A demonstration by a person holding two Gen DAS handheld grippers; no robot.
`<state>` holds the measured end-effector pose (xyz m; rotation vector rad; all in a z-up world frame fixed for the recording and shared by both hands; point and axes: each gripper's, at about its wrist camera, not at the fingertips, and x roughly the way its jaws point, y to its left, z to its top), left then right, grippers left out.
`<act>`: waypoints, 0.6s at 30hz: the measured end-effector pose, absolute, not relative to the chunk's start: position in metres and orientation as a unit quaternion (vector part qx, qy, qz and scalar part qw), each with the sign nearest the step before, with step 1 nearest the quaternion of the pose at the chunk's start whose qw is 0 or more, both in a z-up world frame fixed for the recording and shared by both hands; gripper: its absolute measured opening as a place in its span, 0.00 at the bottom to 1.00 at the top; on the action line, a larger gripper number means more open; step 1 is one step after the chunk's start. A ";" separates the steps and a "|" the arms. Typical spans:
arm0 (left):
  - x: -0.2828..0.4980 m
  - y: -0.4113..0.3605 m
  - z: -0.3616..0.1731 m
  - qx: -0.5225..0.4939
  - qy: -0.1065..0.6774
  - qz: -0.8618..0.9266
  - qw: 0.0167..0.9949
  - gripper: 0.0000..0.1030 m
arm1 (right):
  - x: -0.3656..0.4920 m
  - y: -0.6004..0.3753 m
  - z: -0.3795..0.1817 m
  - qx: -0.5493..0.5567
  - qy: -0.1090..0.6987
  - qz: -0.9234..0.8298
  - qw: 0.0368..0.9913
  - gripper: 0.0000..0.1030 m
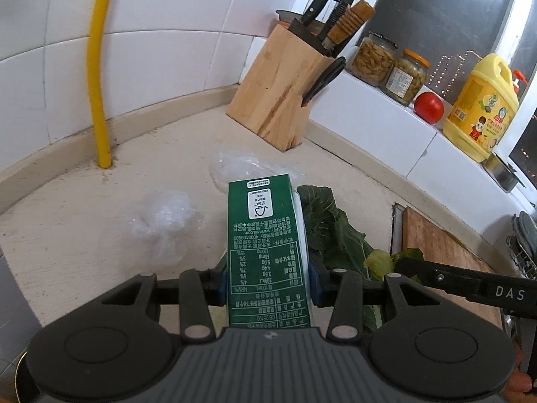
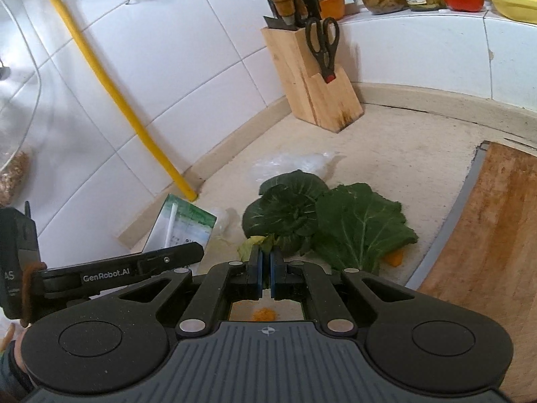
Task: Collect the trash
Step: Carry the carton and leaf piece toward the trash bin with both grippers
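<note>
The left hand-held gripper (image 1: 266, 282) is clamped on the green milk carton (image 1: 265, 245), held above the counter (image 1: 100, 201). The right hand-held gripper (image 2: 267, 268) is pinched together, seemingly on a leaf stem of the greens (image 2: 322, 218) lying on the counter.

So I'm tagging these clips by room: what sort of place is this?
Most likely a home kitchen counter: a wooden knife block by the tiled wall, pickle jars on the ledge, and a cutting board.

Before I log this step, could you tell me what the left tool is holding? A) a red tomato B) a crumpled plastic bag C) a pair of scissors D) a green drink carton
D: the left tool has its pads pressed on both sides of the green drink carton.
</note>
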<state>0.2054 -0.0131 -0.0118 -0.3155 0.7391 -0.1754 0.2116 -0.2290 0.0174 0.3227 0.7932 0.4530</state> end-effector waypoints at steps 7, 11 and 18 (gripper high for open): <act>0.192 -0.005 -0.009 -0.156 0.356 -0.077 0.918 0.36 | 0.208 -0.217 0.020 0.150 0.381 0.227 0.884 0.06; 0.186 -0.001 -0.009 -0.156 0.355 -0.073 0.919 0.36 | 0.205 -0.210 0.019 0.147 0.382 0.230 0.883 0.06; 0.177 0.004 -0.006 -0.154 0.349 -0.071 0.922 0.36 | 0.199 -0.201 0.020 0.144 0.382 0.235 0.882 0.06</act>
